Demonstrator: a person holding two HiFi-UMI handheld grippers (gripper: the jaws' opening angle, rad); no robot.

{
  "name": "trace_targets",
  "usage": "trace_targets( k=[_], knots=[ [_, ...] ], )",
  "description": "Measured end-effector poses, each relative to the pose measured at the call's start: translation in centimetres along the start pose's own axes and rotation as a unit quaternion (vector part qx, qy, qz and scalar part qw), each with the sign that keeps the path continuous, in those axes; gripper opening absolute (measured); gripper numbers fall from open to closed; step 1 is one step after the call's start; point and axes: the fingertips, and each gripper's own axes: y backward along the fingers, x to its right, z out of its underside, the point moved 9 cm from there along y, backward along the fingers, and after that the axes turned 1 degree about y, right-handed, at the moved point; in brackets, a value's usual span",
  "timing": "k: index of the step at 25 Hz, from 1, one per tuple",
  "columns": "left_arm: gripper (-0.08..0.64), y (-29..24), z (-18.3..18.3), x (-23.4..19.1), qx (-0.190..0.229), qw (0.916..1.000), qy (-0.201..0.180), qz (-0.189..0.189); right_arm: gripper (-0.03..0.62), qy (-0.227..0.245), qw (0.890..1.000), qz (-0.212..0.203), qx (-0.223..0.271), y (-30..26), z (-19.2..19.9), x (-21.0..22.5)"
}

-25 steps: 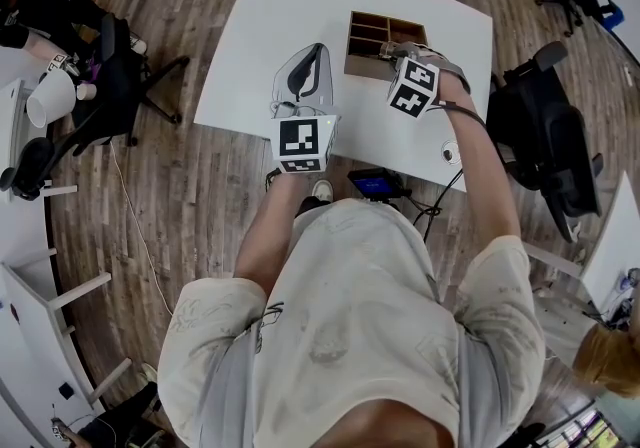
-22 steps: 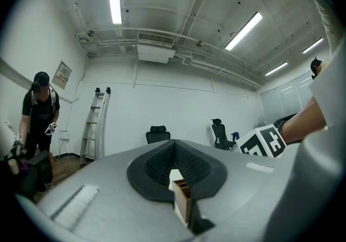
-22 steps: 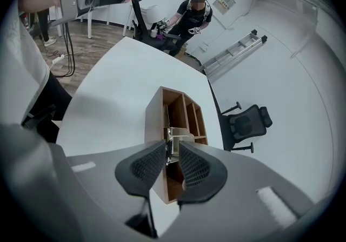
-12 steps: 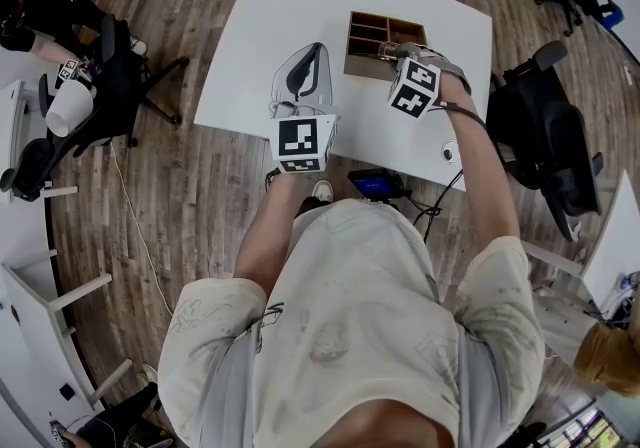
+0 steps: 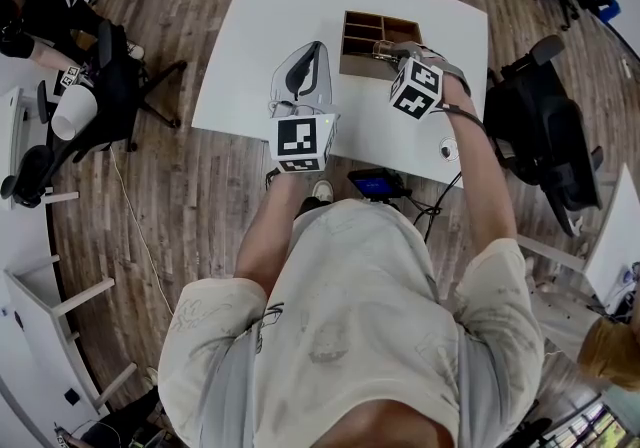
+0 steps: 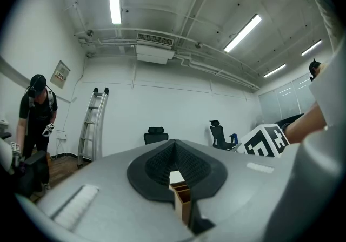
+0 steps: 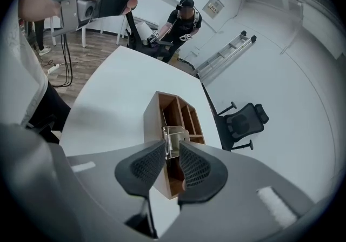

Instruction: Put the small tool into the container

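Right gripper [image 7: 172, 152], edged nearer the brown wooden container [image 7: 153, 122], clamps a small silvery spring tool [image 7: 173, 137]; left gripper [image 6: 174, 145] closed, empty. White table [image 5: 290, 6], plank floor [image 5: 180, 186].

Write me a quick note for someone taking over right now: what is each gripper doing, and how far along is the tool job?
Left gripper: shut, empty, held over the table and facing the container.
Right gripper: shut on the tool, held over the container's near end.
Done: the tool is gripped and at the container.
Left: probably lower it into a compartment, open the right gripper and pull back.
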Motion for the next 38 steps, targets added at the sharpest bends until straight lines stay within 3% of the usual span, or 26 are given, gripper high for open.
trace_targets(
  k=[7,18,26,33,38],
  knots=[
    [0.011,-0.8,-0.3,1.8,0.003,0.9999,-0.001,0.010,0.084,-0.041,0.998,0.018,0.034,1.8,1.5,0.5],
    [0.011,-2.3,-0.9,4.4,0.006,0.9996,-0.006,0.028,0.078,-0.107,0.987,0.059,0.105,4.7,3.7,2.3],
    [0.011,-2.6,-1.9,5.4,0.009,0.9992,-0.012,0.038,0.074,-0.186,0.962,0.093,0.178,7.3,4.6,3.4],
    [0.011,-3.1,-3.0,7.1,0.018,0.9985,-0.016,0.049,0.074,-0.219,0.939,0.136,0.229,10.9,5.5,4.5],
    [0.011,-4.0,-3.2,8.9,0.018,0.9980,-0.023,0.056,0.074,-0.261,0.910,0.162,0.278,13.0,7.0,5.5]
  ],
)
